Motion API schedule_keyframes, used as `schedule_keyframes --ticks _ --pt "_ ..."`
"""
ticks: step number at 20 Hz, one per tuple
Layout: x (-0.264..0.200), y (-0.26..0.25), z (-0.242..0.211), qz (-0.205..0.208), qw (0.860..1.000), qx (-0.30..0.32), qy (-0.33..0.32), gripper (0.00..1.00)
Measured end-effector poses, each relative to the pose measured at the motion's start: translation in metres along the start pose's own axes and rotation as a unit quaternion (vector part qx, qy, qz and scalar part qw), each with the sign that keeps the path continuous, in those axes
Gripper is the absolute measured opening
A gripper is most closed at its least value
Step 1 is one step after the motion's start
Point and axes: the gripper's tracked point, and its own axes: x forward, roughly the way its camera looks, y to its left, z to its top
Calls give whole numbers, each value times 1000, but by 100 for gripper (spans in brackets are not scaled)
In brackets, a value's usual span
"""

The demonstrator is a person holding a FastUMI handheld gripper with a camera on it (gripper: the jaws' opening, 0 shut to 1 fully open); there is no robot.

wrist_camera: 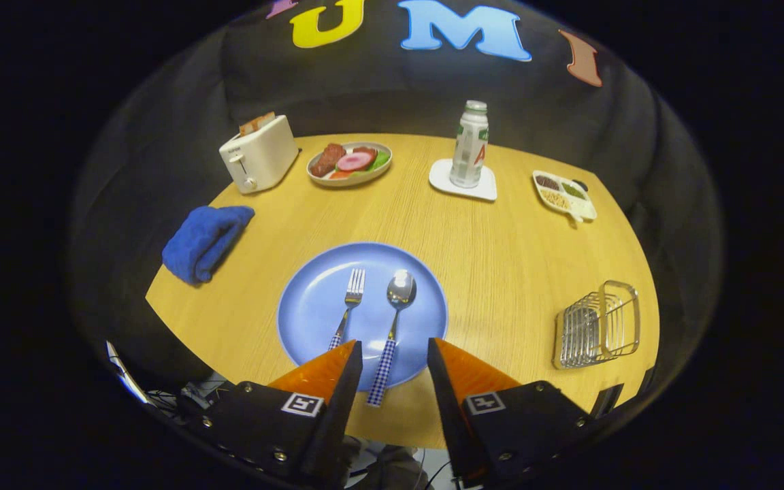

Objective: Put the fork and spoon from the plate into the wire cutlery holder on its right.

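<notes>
Two orange fingers of the gripper (395, 354) stand spread apart and hold nothing, hovering over the near rim of the blue plate (310, 306), the landmark for everything below.

Largest first: one round wooden surface (501, 252) carries it all. One blue plate sits at its near middle. One white toaster (259, 153) stands far beyond the plate to the left, and one folded blue cloth (205, 241) lies left of the plate. One dish of food (350, 163) sits straight beyond the plate. One bottle (470, 143) on a white coaster (463, 180) stands beyond the plate to the right, with one small divided tray (564, 194) farther right again. One wire cutlery holder (597, 325) rests well to the right of the plate, empty.

On the plate lie one fork (350, 303) and one spoon (395, 320), side by side, fork left. Both point away from the fingers, checked handles nearest. The spoon's handle runs straight into the gap between the fingers, overhanging the plate's near rim; the fork's handle slips behind the left finger. The spoon looks the readier pick.
</notes>
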Motion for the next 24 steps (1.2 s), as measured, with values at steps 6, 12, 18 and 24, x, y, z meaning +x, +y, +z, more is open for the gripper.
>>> schedule_keyframes --ticks 6,12,18,24 --pt "27 1 -14 -22 998 -17 56 51" --pt "48 1 -25 -41 993 -40 105 14" --pt "58 -7 -26 -77 985 -63 142 14" --pt "62 -4 -34 -48 985 -53 158 13"
